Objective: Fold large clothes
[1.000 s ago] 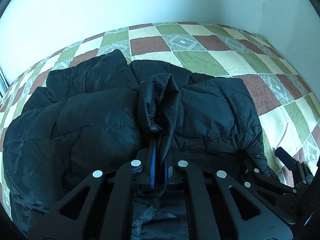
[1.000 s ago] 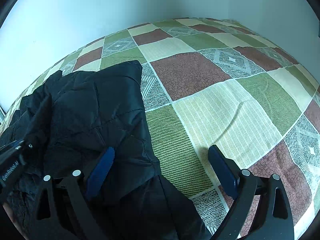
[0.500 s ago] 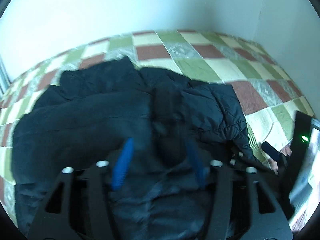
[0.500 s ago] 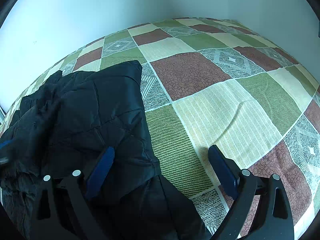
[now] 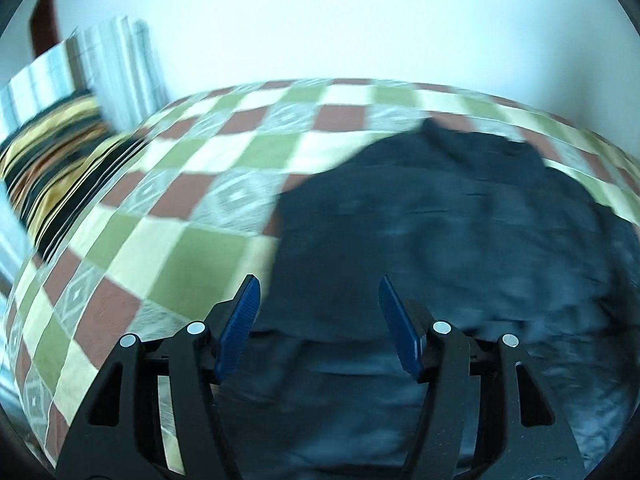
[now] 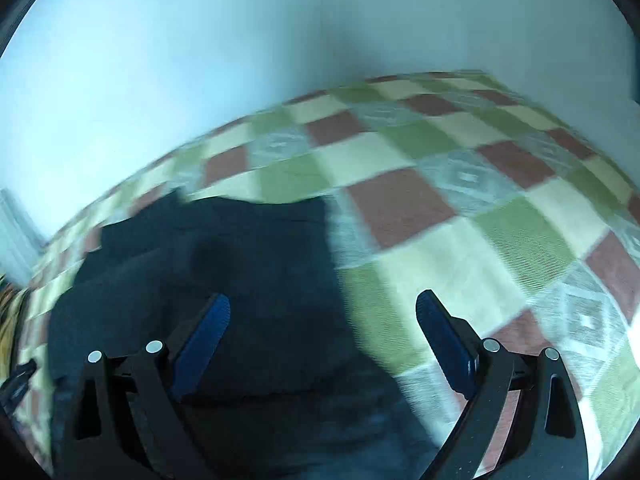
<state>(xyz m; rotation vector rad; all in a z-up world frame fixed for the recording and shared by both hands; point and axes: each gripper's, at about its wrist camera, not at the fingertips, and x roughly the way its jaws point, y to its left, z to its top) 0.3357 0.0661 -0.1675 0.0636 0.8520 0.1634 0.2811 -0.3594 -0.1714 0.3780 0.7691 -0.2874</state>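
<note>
1. Black jacket (image 5: 460,248), a dark padded garment, lies heaped on a bed under a checked bedspread (image 5: 192,184) of green, cream, brown-red and grey-patterned squares; both views are blurred and its seams cannot be made out.
2. Left gripper (image 5: 318,322) hangs over the jacket's near-left edge with its two blue-padded fingers (image 5: 238,326) spread apart and nothing between them; most of the dark fabric lies ahead of it and to its right, with more beneath its black frame.
3. Right gripper (image 6: 322,344) likewise stands with its fingers wide apart and empty; its left finger is over the jacket, its right finger over bare bedspread, and the garment's right edge runs between the two.
4. Only the left wrist view shows a striped yellow, black and orange cushion or blanket (image 5: 52,148) far to the left of the gripper, with a pale, pleated curtain (image 5: 120,68) behind it against the white wall (image 5: 340,20).
5. Only the right wrist view shows the broad stretch of uncovered bedspread (image 6: 500,208) ahead and to the right of the gripper, reaching the corner where two walls meet; a small dark piece of hardware shows at the frame's lower-left edge, too blurred to identify.
6. No brand, label or legible writing can be read in either view.
</note>
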